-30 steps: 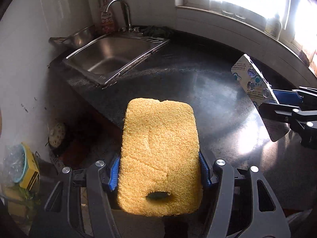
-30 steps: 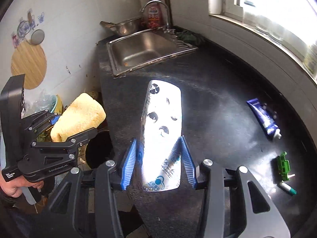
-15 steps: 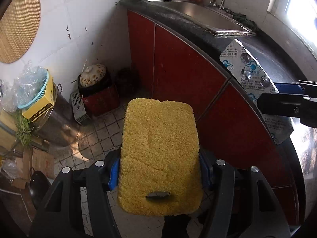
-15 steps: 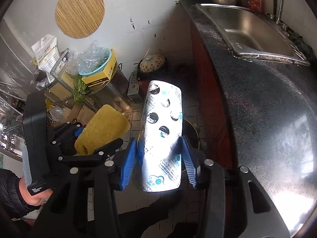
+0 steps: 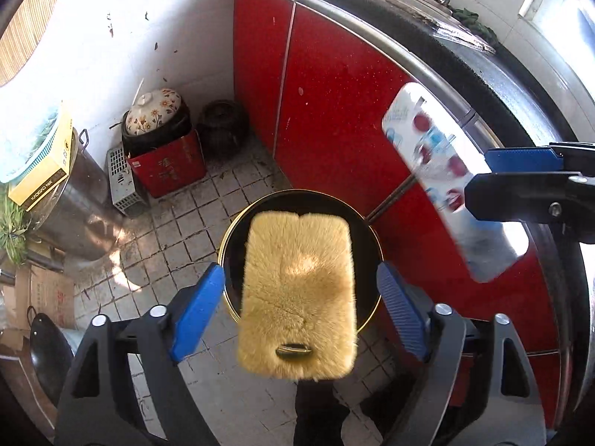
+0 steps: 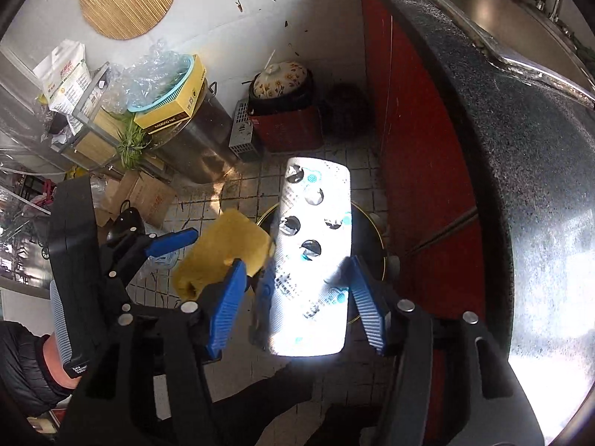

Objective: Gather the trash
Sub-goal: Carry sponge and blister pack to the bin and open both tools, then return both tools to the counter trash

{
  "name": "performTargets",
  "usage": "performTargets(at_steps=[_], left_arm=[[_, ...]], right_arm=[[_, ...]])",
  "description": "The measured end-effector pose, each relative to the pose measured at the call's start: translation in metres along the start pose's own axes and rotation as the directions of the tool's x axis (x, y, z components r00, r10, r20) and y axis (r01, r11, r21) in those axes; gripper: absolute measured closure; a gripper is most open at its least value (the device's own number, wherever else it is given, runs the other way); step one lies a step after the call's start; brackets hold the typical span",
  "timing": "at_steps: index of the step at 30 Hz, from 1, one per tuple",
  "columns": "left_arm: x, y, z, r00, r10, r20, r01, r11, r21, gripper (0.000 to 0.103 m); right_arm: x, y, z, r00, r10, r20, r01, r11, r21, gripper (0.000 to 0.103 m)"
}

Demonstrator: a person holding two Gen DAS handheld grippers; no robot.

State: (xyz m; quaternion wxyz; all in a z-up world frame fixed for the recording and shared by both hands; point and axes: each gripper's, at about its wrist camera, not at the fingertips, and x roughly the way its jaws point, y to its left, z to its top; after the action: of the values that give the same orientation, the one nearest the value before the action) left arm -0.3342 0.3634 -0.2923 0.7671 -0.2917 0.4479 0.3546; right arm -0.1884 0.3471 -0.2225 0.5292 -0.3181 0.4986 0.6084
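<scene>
tiled floor below: left hand-held gripper (image 5: 299,316) has sprung wide, sponge (image 5: 297,297) dropping toward the bin (image 5: 228,245); right hand-held gripper (image 6: 306,293), jaws parted too, is freeing the packet (image 6: 314,256).

- Yellow box (image 5: 39,182): dark band along its side carries print, reads roughly "KAOGAO"; letters small, not certain.
- White bag (image 6: 65,78): red and green print, unreadable.
- Left gripper (image 6: 208,256): small white label on handle, illegible.
- White packet (image 6: 314,256): dark print, illegible.
</scene>
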Motion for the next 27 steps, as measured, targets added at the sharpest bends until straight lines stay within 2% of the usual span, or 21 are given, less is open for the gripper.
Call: performTargets(at_steps=[1,5,11,16,18,21,24,25,27], left_arm=[[-0.001,0.0,0.0,1.0,0.001,-0.003,-0.001,1.0,0.003,0.019],[-0.006,0.002,-0.003,1.0,0.014,-0.006,-0.013,1.0,0.016,0.019],[-0.028,-0.005,-0.005,0.999,0.033,0.004,-0.033,0.999,0.037,0.019],[-0.059,-0.035,0.007,0.998,0.026,0.056,-0.032,0.994,0.102,0.018],[-0.075,-0.059,0.017,0.996,0.012,0.092,-0.026,0.986,0.162,0.014],[-0.095,-0.105,0.032,0.991,-0.027,0.133,-0.014,0.954,0.3,0.013],[-0.111,-0.161,0.049,0.981,-0.127,0.149,0.056,0.911,0.409,0.012],[-0.115,-0.183,0.054,0.976,-0.167,0.143,0.087,0.891,0.446,0.012],[-0.123,-0.231,0.06,0.961,-0.247,0.121,0.147,0.833,0.533,0.011]], right_arm=[[-0.002,0.0,0.001,1.0,-0.003,0.009,0.003,1.0,0.003,0.029],[-0.012,-0.003,0.001,1.0,0.024,0.021,-0.024,1.0,0.015,0.028],[-0.045,-0.011,-0.007,0.998,0.022,0.066,-0.024,0.999,0.035,0.026],[-0.097,-0.029,-0.024,0.99,-0.02,0.142,0.006,0.995,0.101,0.022],[-0.126,-0.041,-0.039,0.981,-0.054,0.188,0.029,0.991,0.134,0.02],[-0.173,-0.066,-0.069,0.962,-0.13,0.24,0.081,0.975,0.206,0.02],[-0.22,-0.1,-0.109,0.935,-0.227,0.273,0.137,0.94,0.314,0.019],[-0.236,-0.112,-0.124,0.923,-0.266,0.279,0.158,0.921,0.356,0.019],[-0.265,-0.135,-0.158,0.897,-0.336,0.287,0.188,0.878,0.441,0.019]])
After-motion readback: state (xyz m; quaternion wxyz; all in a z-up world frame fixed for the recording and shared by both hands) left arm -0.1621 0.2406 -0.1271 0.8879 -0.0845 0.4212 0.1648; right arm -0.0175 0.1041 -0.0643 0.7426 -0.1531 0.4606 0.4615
